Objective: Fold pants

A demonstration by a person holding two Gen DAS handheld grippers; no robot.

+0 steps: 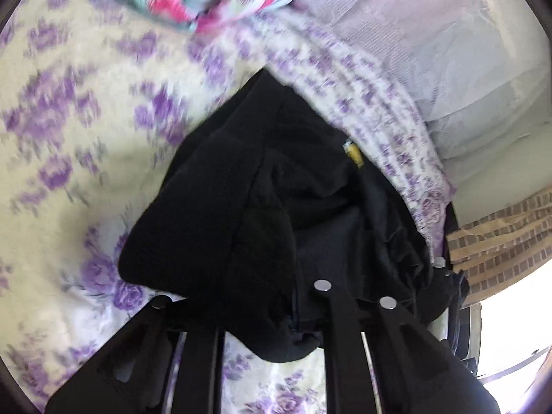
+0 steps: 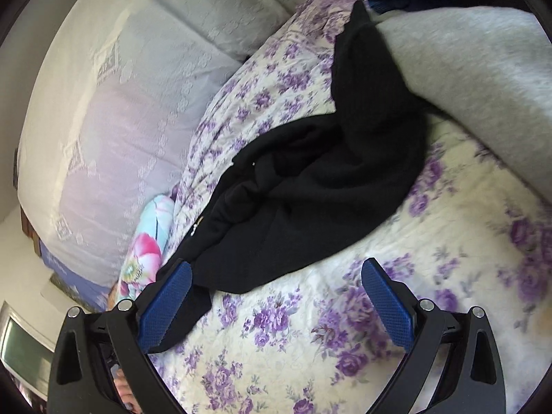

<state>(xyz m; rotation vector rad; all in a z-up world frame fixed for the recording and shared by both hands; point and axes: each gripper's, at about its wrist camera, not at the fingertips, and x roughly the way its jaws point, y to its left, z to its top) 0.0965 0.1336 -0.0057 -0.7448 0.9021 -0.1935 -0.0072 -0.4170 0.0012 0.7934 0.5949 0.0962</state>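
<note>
**Black pants gathered in one tool, the other standing wide**

The black pants [image 2: 321, 186] lay in a loose, rumpled heap on the bed [image 2: 396, 310], close along the edge where the floral quilt met a pale embossed pillow [image 2: 114, 131]. The left tool [image 1: 310, 310] was closed on a bunch of the pants, and cloth draped thickly over its fingers, so the pads themselves were hidden. That grip seemed meant to lift one end clear so the legs could be drawn straight. The right tool [image 2: 276, 303] stood wide apart just beside the heap's near edge, its blue, cross-hatched pads [image 2: 386, 307] bare; one finger touched a fold without pinching it.

The pants looked soft and fleecy, matte, thick enough to hold rounded folds. A small yellow tag [image 1: 355, 153] showed on them. A grey knitted garment [image 2: 483, 69] lay over their far end, and a bright flowered cloth [image 2: 148, 248] sat near the pillow.
</note>
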